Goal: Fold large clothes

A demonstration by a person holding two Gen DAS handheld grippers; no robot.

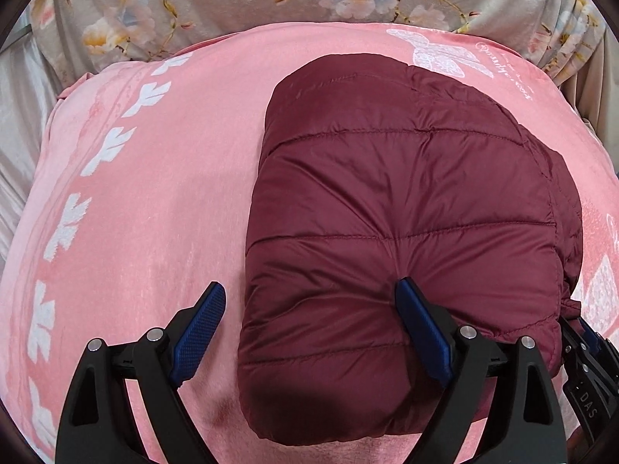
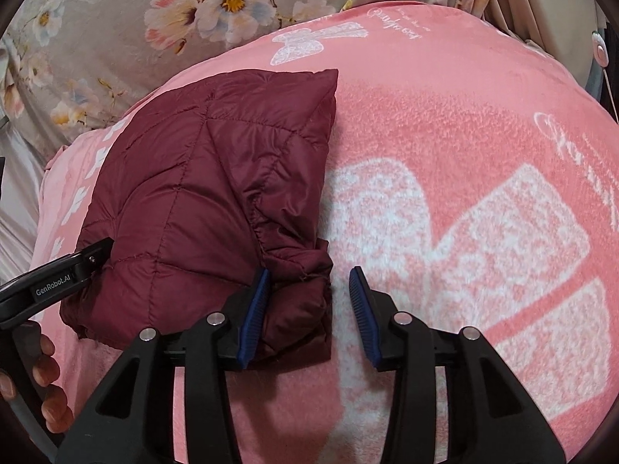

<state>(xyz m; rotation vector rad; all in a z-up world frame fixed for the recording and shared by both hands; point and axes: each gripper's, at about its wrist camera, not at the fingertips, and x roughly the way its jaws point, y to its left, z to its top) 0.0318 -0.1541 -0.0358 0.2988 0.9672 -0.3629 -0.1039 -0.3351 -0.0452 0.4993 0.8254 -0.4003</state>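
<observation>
A dark red quilted puffer jacket (image 1: 406,212) lies folded into a compact bundle on a pink blanket (image 1: 154,193). It also shows in the right wrist view (image 2: 201,201). My left gripper (image 1: 311,294) is open; its right finger presses on the jacket's near left edge, its left finger is over the blanket. My right gripper (image 2: 309,282) is open and straddles the jacket's near right corner, left finger on the fabric, right finger over the blanket (image 2: 464,135). Neither holds anything. The left gripper's body shows at the left in the right wrist view (image 2: 58,274).
The pink blanket with white butterfly and leaf prints covers a bed. A grey floral sheet (image 1: 232,0) lies behind it. A hand (image 2: 46,379) holds the left gripper. A white cord with a switch (image 2: 601,54) hangs at far right.
</observation>
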